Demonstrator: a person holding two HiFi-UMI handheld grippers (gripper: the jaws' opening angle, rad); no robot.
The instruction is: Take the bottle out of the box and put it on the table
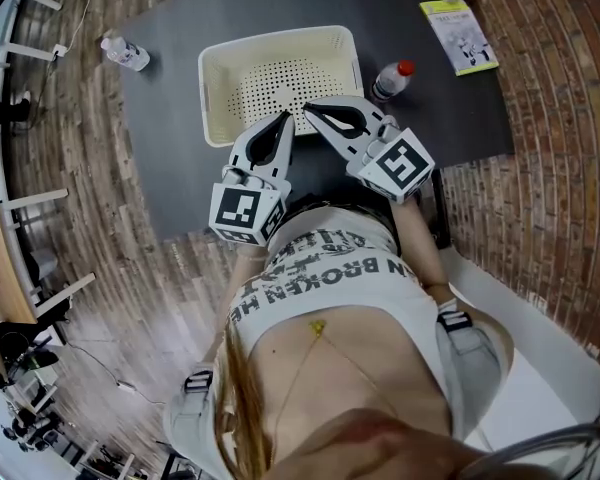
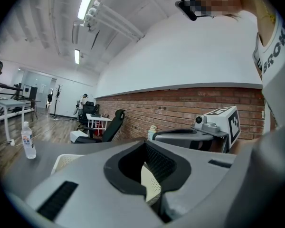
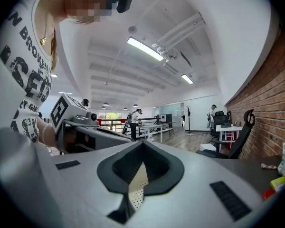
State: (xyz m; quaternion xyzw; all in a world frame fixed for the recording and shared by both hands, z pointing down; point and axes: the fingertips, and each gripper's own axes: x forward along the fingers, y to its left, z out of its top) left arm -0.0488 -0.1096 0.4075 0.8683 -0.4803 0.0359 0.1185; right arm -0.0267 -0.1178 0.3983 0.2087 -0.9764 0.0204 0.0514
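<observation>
Grey plastic, nearest item: left gripper (image 1: pixel 283 123), centre of the head view, jaws closed tip to tip with nothing between them.
Right gripper (image 1: pixel 312 109), just beside it to the right: jaws likewise closed and empty. Both tips sit over the near rim of the box.
Box (image 1: pixel 280 36), white and perforated, upper centre on the dark table (image 1: pixel 180 168). The floor that shows is bare.
Red-capped bottle (image 1: pixel 392 80): upright on the table, just beside the box's right wall.
Clear bottle (image 1: pixel 126 53): upper left, on the table, well apart from the box.
Booklet (image 1: pixel 460 36): upper right.

Step, as judged: no bottle shows in the box, so the removal looks done or is not under way. No grasp is called for next, unless something lies in the covered part.

Obscured: the grippers cover the near rim and near strip of the box floor. Bottle labels are too small to read. Which bottle came from the box cannot be told.
</observation>
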